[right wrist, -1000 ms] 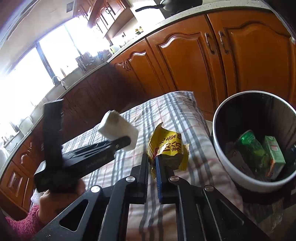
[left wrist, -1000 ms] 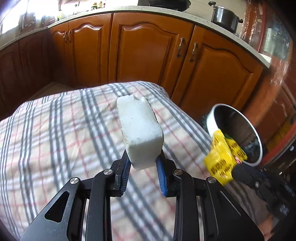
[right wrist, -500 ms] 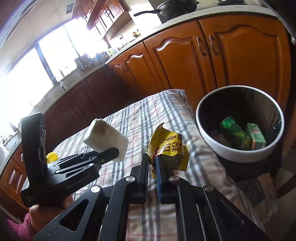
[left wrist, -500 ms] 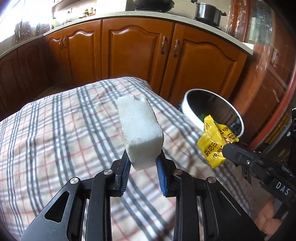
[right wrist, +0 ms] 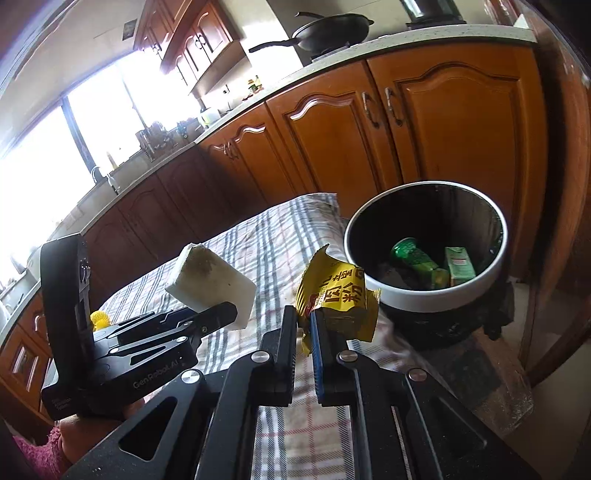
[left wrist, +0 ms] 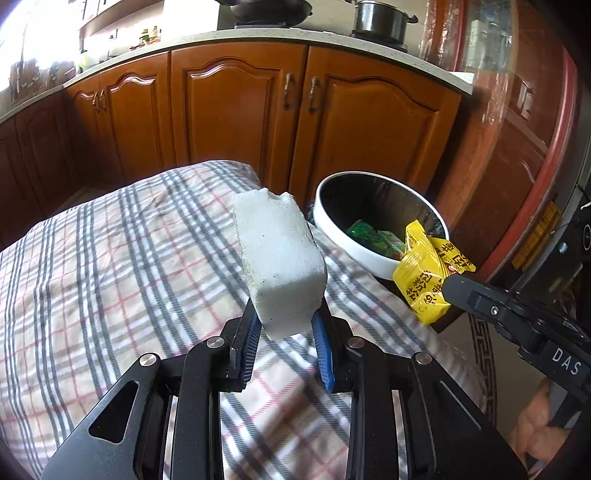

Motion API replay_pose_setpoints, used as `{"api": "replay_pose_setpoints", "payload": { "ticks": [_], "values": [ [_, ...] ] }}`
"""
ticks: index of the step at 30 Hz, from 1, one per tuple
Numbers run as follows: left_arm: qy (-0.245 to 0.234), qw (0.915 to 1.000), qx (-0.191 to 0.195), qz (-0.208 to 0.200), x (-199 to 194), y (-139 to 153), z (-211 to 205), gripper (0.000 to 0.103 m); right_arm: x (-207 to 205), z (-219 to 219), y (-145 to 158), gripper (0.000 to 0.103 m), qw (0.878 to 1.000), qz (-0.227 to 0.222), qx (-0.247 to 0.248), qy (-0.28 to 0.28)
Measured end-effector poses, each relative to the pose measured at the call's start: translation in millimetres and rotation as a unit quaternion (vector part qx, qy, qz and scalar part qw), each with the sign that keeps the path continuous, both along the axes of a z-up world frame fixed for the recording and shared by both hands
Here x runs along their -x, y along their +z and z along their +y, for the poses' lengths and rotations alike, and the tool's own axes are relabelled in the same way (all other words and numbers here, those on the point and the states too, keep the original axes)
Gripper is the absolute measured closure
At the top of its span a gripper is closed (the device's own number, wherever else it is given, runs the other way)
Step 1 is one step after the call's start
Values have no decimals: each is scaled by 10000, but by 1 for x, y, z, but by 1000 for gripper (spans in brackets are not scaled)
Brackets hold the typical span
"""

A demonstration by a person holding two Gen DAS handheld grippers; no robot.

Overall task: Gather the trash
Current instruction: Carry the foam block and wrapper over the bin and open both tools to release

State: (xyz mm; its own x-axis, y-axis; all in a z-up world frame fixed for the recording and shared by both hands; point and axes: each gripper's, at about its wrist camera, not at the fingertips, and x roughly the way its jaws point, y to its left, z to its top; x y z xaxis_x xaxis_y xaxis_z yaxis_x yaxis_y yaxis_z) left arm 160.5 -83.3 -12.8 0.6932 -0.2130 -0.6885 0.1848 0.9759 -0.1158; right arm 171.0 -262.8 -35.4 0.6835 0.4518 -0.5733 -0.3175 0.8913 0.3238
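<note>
My left gripper (left wrist: 284, 321) is shut on a white foam block (left wrist: 279, 258), held above the plaid-covered table (left wrist: 110, 277). The same white foam block (right wrist: 212, 284) shows in the right wrist view at the tip of the left gripper (right wrist: 229, 314). My right gripper (right wrist: 304, 321) is shut on a crumpled yellow wrapper (right wrist: 338, 295); that yellow wrapper (left wrist: 428, 280) appears at right in the left wrist view. A round trash bin (right wrist: 424, 295) with a white rim stands beyond the table's right end, holding green trash (right wrist: 417, 262). The bin (left wrist: 354, 254) lies just past both held items.
Wooden kitchen cabinets (left wrist: 240, 110) run behind the table and bin. A pan (right wrist: 328, 35) and a pot (left wrist: 380, 18) sit on the counter. A small yellow object (right wrist: 99, 318) lies on the table at left. A hand in a pink sleeve (right wrist: 44, 450) holds the left gripper.
Both grippers have moved along the table with their loads still held. In the right wrist view the bin has drawn back from the right edge; in the left wrist view it has come fully into view.
</note>
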Motion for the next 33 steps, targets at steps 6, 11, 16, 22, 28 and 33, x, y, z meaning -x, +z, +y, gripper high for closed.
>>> {"api": "replay_pose_setpoints", "payload": {
  "ticks": [6,11,16,22,28,33],
  "values": [
    [-93,10000,-21,13,-2,0,-11,77,3,-11,0,96,9999,-23,-36,-128],
    [-155,9999,-61,-9,-6,1,-18,77,2,-24,0,96,9997,-38,-92,-238],
    [-238,9997,-87,-39,-14,2,-26,77,-2,-36,1,96,9994,-63,-113,-331],
    [-333,9994,-92,-89,-25,7,-39,77,-12,-48,3,96,9988,-69,-140,-469],
    [-419,9990,-46,-116,-37,10,-49,77,-26,-58,3,96,9982,-48,-172,-578],
    [-496,9987,-75,-112,-46,11,-58,77,-34,-63,4,96,9978,-58,-160,-636]
  ]
}}
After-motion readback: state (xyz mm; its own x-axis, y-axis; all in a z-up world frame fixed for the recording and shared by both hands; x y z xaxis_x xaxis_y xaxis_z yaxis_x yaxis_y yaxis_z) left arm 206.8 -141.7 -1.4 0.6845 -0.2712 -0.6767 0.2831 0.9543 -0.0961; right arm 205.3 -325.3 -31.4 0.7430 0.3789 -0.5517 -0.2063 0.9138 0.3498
